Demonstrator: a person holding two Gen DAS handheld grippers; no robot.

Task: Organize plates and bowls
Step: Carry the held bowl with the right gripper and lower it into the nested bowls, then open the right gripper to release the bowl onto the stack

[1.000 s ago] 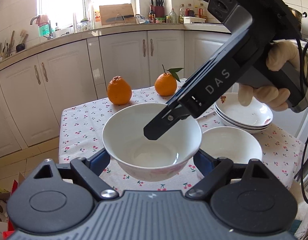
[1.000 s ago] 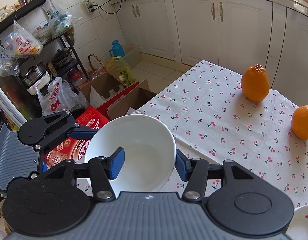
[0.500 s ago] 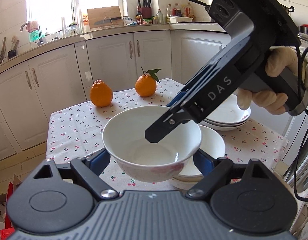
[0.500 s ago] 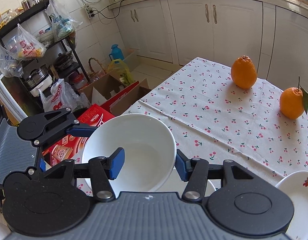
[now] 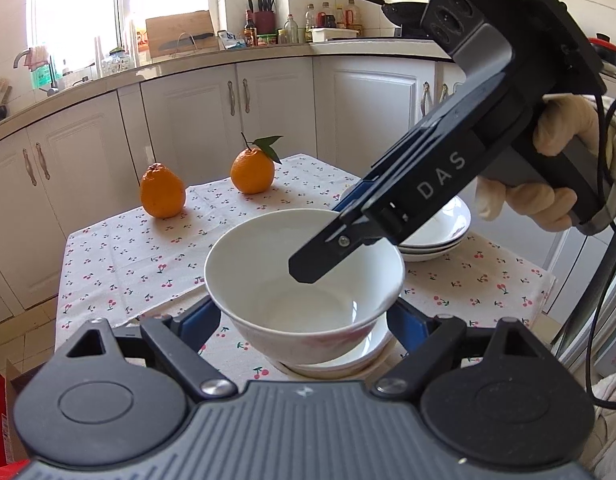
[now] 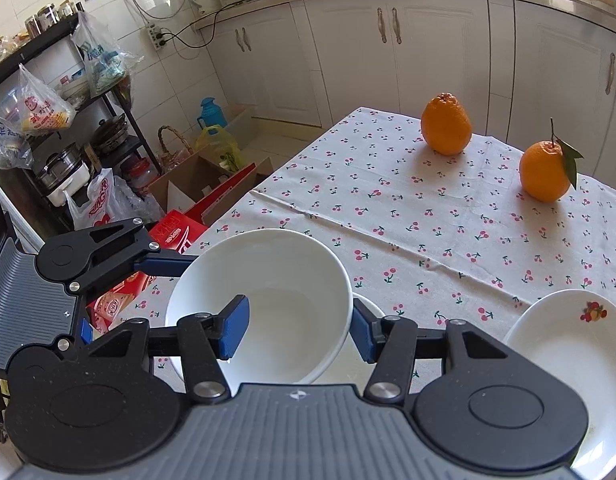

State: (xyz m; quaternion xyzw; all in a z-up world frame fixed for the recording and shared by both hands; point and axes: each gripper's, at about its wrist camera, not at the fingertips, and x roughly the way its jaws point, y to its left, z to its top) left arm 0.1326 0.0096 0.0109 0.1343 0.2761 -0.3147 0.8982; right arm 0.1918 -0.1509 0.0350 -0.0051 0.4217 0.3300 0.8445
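Table [image 6: 427,216] under a cherry-print cloth, bearing all the crockery; every place below given relative to the held bowl.

Stack of shallow plates [image 5: 447,228] beyond and to the right of the bowl, already nested — apparently the finished part of the job.

Deep white bowl [image 5: 304,280] lifted clear of the cloth, upright, poised directly above a second bowl [image 5: 339,360] resting on the table, of which only a rim edge shows beneath it. Not yet seated; lowering and release left to do, by the look of it.

Left gripper [image 5: 308,320] set wide, blue pads on either side of the bowl's lower wall, apparently cradling it; actual contact hard to confirm, since the bowl hides the pad faces.

Right gripper [image 6: 300,330] clamped on the bowl's near rim — one pad [image 6: 234,328] inside the wall, the other outside. Gloved hand [image 5: 547,184] on its handle, up and to the right of the bowl.

Two oranges [image 5: 162,191], [image 5: 252,171] on the far part of the cloth, well apart from the bowl and no part of the sorting.

No other loose plates or bowls visible; this bowl judged among the last pieces to stack.
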